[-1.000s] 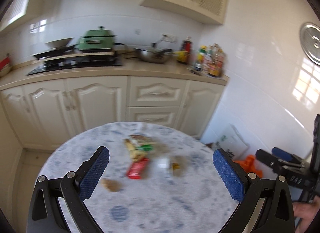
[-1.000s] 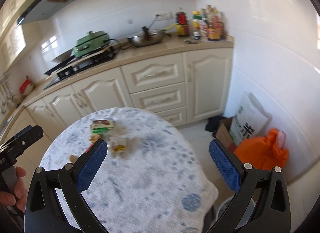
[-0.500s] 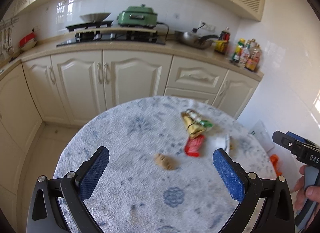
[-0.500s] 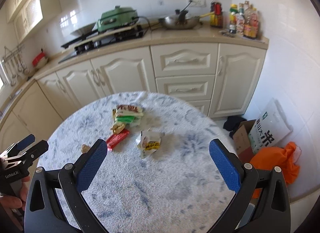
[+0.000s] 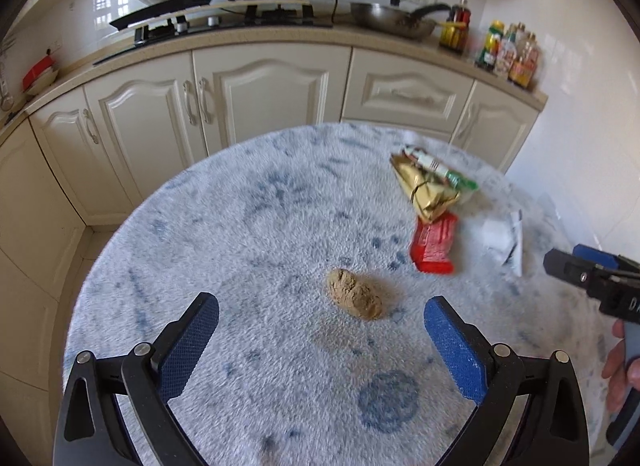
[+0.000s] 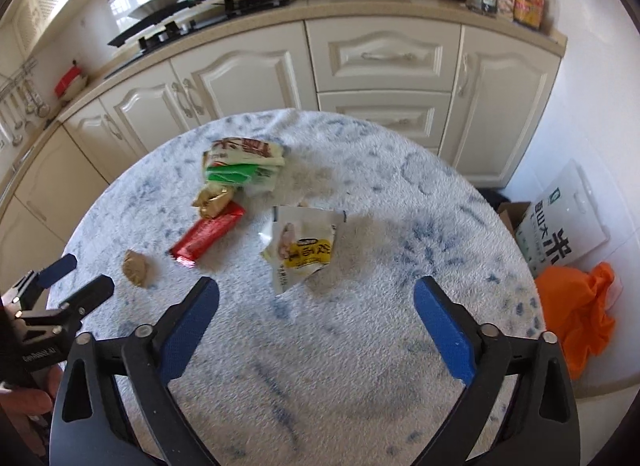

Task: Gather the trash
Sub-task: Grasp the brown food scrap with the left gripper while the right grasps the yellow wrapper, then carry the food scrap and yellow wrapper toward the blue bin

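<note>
Altogether five pieces of trash lie on the round table under a fuzzy white-and-blue cloth: a crumpled brown paper wad, a flat red foil wrapper, a creased gold foil wrapper, a white-and-green snack packet and a torn white-and-yellow pouch. The gold wrapper overlaps the top end of the red one and touches the green packet; the wad and the pouch each lie apart. Whether the packet and pouch hold anything cannot be told. The left gripper hangs over the cloth with its blue-padded jaws spread wide, the brown wad just ahead of the gap, untouched. The right gripper has just been narrowing slightly, yet its jaws remain spread and grasp nothing, the pouch lying just ahead. On the floor to the right stand one orange plastic bag, one white printed sack and a cardboard box mostly hidden behind the table edge. Each camera catches the other gripper only at its frame edge, with part of a hand.
</note>
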The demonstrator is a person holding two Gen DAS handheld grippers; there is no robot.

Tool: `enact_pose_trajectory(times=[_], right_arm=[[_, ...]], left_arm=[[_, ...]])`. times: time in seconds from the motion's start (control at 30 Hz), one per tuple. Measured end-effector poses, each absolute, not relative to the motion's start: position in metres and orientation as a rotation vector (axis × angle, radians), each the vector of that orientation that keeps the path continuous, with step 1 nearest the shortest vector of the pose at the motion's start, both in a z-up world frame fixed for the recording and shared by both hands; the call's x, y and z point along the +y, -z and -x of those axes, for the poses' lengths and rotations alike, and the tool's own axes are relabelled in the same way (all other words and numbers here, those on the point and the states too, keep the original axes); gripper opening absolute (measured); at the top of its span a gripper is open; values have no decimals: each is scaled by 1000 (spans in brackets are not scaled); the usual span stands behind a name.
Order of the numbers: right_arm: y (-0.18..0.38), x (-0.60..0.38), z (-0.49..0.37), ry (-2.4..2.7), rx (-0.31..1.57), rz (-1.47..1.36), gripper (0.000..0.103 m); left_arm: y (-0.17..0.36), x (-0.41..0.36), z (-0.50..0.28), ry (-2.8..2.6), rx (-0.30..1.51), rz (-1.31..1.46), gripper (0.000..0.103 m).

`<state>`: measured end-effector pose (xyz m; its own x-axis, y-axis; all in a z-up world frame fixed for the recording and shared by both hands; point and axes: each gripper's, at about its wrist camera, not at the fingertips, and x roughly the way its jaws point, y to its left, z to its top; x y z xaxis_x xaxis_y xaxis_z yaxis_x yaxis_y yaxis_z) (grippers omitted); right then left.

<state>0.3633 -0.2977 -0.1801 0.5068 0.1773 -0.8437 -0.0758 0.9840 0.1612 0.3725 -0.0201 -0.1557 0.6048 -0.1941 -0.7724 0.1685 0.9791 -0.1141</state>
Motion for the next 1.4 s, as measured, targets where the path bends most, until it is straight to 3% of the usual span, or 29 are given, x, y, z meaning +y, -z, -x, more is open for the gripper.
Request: enact_pose_trajectory(times=[0.13, 0.17, 0.4, 0.57, 0.63, 0.73, 0.8, 1.4], right_arm=[[188, -300, -375, -157, 1035, -132, 89], [190, -300, -379, -166, 1038, -136, 87], [208, -303, -391, -156, 1075, -122, 67], [214, -305, -397, -163, 1065, -124, 63], [215, -300, -399, -165, 1056, -98, 57], [216, -296, -402, -142, 1044, -35, 40], [215, -297, -400, -140, 1044, -31, 27], [197, -343, -342, -153, 1034, -218, 25]], left_arm=[[175, -33, -390, 218, 937, -8, 83], [179, -35, -393, 227, 953, -7, 75], [191, -46, -408, 242, 931, -18, 56], [195, -55, -409, 241, 913, -41, 46], [192, -52, -404, 243, 909, -44, 39], [192, -47, -398, 250, 906, -30, 28], [192, -43, -395, 256, 903, -18, 27], [162, -63, -355, 315, 878, 34, 26]])
